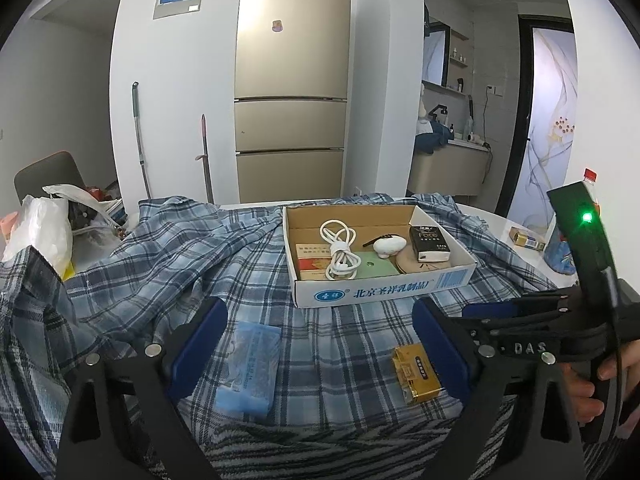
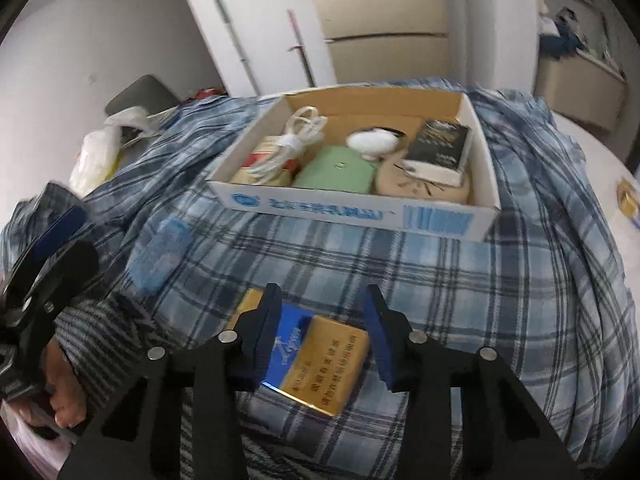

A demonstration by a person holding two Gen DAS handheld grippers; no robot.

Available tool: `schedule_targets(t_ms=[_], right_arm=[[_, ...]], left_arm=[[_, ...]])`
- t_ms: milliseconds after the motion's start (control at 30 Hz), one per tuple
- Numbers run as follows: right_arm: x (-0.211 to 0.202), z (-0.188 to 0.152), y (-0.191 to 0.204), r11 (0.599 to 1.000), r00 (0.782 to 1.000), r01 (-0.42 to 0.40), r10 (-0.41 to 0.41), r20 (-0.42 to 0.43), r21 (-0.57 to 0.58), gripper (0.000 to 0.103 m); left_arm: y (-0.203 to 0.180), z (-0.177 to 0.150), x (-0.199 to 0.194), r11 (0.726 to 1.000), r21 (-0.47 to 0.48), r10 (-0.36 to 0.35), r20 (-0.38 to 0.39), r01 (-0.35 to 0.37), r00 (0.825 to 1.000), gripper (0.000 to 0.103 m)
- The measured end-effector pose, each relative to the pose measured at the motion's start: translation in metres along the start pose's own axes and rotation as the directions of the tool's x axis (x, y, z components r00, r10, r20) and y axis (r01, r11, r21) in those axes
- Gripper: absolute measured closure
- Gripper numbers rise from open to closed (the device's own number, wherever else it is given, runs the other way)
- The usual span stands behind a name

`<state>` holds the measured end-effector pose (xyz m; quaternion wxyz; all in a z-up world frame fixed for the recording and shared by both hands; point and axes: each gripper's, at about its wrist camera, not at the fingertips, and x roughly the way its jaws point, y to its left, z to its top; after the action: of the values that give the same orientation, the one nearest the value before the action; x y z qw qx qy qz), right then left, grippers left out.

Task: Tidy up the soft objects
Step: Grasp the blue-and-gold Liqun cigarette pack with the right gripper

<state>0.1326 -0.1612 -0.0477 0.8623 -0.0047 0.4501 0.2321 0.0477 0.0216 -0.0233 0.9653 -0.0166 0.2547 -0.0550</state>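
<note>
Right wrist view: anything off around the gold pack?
Yes: the gold pack lies skewed between the right gripper jaws, which meet its corners rather than flat sides. The plaid cloth underneath is rumpled. Cardboard box looks undisturbed.

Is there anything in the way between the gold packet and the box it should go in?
Nothing visible blocks the way. Between the gold packet, which sits between the right tongs, and the cardboard box lies only bare plaid cloth. The blue packet lies off to the side.
</note>
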Motion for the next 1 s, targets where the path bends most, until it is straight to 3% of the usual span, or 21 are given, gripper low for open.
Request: schedule_targets(t_ms=[33,133,200,500,700,1000], right_arm=[[-0.002,-0.001,0.006,0.999,1.000,0.023,-0.023,-0.007,-0.031,0.042],[-0.010,-0.008,0.018,0.994,0.997,0.075,-0.075,-0.003,-0.077,0.017],[-0.013,-0.013,0.023,0.991,0.994,0.108,-0.110,-0.013,-0.075,0.009],[0.014,-0.035,0.049,0.964,0.969,0.168,-0.200,-0.145,-0.207,0.009],[0.024,-0.023,0.052,0.943,0.957,0.247,-0.273,-0.095,-0.223,0.009],[0.036,0.010,0.034,0.948,0.956,0.269,-0.284,-0.073,-0.168,0.009]], left_arm=[[0.000,0.000,0.000,1.000,0.000,0.001,0.001,-0.001,1.000,0.008],[0.000,0.000,0.000,1.000,-0.003,0.004,0.005,-0.004,1.000,0.008],[0.000,0.000,-0.001,1.000,-0.003,0.005,0.008,-0.005,1.000,0.008],[0.006,-0.001,-0.001,0.999,-0.030,0.020,0.005,-0.020,1.000,0.008],[0.002,-0.001,-0.003,1.000,-0.002,0.019,0.020,-0.019,1.000,0.008],[-0.002,-0.001,-0.004,1.000,0.005,0.020,0.019,-0.020,1.000,0.008]])
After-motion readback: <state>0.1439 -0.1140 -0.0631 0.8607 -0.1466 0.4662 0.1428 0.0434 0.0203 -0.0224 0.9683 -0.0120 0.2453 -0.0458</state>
